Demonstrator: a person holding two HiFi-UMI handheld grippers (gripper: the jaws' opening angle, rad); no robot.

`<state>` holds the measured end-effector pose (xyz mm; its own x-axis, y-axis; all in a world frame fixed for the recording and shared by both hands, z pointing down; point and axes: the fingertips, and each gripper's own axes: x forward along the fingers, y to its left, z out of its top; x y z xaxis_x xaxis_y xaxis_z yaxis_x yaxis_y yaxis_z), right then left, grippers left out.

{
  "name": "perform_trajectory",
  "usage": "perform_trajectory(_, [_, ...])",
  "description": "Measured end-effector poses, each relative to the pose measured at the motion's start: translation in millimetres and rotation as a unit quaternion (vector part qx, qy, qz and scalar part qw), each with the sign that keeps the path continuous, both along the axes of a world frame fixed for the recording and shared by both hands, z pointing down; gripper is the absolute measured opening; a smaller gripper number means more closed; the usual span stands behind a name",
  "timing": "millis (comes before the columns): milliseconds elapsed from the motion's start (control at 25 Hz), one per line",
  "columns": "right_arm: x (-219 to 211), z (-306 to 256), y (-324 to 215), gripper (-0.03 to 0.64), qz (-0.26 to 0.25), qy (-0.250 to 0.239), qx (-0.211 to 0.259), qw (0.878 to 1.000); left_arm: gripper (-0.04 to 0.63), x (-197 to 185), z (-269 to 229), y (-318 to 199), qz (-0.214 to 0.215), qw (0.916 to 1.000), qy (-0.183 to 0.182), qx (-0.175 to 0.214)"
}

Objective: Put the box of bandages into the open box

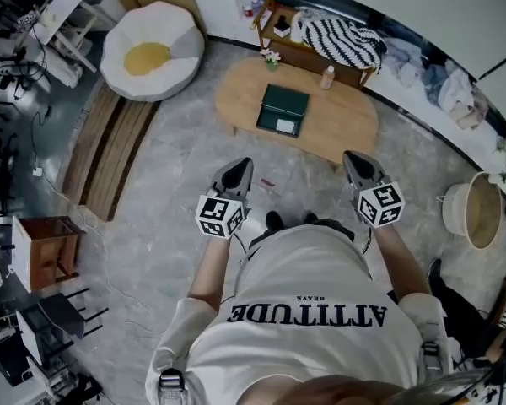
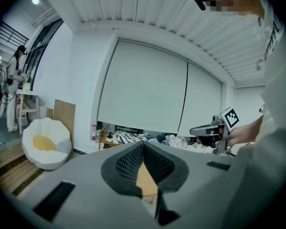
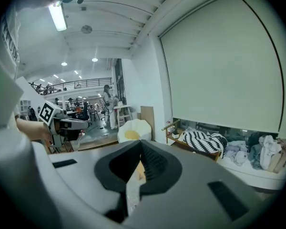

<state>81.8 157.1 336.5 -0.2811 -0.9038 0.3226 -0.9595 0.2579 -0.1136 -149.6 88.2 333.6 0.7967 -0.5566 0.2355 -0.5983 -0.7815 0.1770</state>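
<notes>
In the head view the green box [image 1: 282, 106] sits on the table [image 1: 354, 121], in the upper middle of the frame. It is above both grippers and in the gap between them, so either one reaches it by going straight up the frame.

A small white piece [image 1: 285, 126] lies inside the green box's outline, against its lower edge, with its long axis running left to right. It may be the box of bandages, but it is too small to tell from a label. If it is the bandages, they already lie in the open box. No other bandage box shows on the table.

The left gripper [image 1: 239, 167] is in the lower middle of the frame, just left of centre, and the right gripper [image 1: 357, 162] is just right of centre. Both point up the frame toward the table and stop short of its near edge.

The green box is a little left of the midpoint between them, so the left gripper looks slightly nearer.

In its own view, each gripper's jaws are pressed together at the tips with nothing pinched between them.
</notes>
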Motion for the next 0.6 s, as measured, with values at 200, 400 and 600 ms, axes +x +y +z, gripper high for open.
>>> perform_trajectory(200, [20, -6, 1, 0.02, -0.009, -0.004, 0.005, 1.0, 0.021, 14, -3, 2, -0.018, 0.9998, 0.004, -0.003])
perform_trajectory(400, [34, -12, -1, 0.02, -0.004, -0.017, 0.009, 1.0, 0.021, 22, -9, 3, -0.027, 0.9996, 0.005, 0.0])
perform_trajectory(600, [30, -14, 3, 0.02, -0.013, -0.018, 0.016, 1.0, 0.021, 22, -8, 10, -0.028, 0.9996, 0.006, 0.003])
